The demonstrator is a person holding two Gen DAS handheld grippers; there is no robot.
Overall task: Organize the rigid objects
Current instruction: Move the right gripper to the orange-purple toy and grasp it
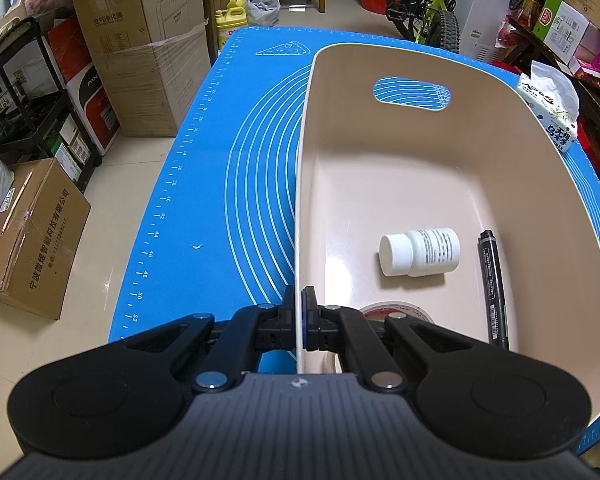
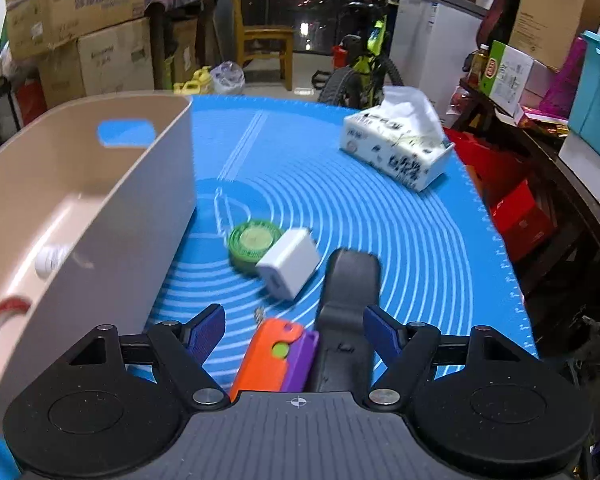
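- Closest in the left wrist view, the left gripper (image 1: 299, 308) is clamped on the near-left rim of the beige plastic tub (image 1: 480, 80), one finger outside the wall and one inside.
- Inside the tub, a roll of tape with a red core (image 1: 396, 309) lies just past the inner finger; farther in, a white pill bottle (image 1: 420, 252) rests on its side, and a black marker pen (image 1: 493, 288) lies along the right wall, apart from the bottle.
- Closest in the right wrist view, the right gripper (image 2: 294, 334) is spread wide over an orange and purple folding toy (image 2: 278, 354) and a dark grey handle-shaped object (image 2: 346, 320); neither finger touches them.
- Beyond, a white charger cube (image 2: 288, 268) overlaps a green round tin (image 2: 254, 240), near the tub's outer wall.
- Open blue silicone mat (image 2: 380, 220) stretches right to its ruled edge.
- Farthest, a white tissue pack (image 2: 396, 148) sits near the mat's far right edge.
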